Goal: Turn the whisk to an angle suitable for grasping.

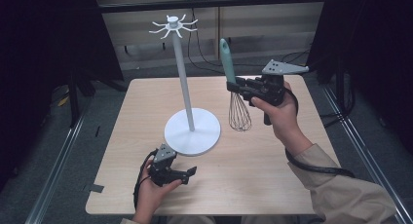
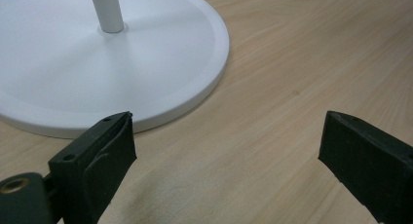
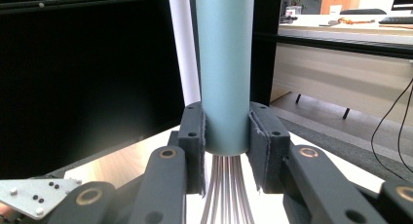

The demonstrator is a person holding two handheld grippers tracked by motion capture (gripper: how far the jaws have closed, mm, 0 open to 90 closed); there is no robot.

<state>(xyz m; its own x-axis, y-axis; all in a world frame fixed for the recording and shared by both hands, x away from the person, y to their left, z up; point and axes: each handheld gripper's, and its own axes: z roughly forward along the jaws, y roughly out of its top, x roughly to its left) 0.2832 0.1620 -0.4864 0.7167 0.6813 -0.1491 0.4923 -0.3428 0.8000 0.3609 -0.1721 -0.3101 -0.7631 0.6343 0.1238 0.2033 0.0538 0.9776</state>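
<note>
Nearest the high camera, at the table's front edge, a hand holds the left gripper (image 1: 187, 175) low over the pale wooden table (image 1: 272, 175), jaws spread wide with bare wood between them. In the left gripper view, those two black jaws frame the tabletop, and the round white base (image 2: 160, 63) of the tall white utensil stand (image 1: 184, 78) lies just beyond the left jaw, apart from it. Thin hooks (image 1: 173, 25) ring the top of the stand's pole; none of them carries anything.

Farther back and to the right, the right gripper (image 1: 233, 85) pinches a metal wire whisk with a teal-green handle (image 1: 227, 61). Its jaws press on the lower end of the handle, just above where the wires begin. The whisk hangs roughly upright, handle up and tilted slightly, wire head (image 1: 239, 114) down, close above the table, right of the stand's base. From the right gripper view, the teal handle (image 3: 225, 68) rises between the two jaw pads (image 3: 194, 131), with the white pole just behind it.
</note>
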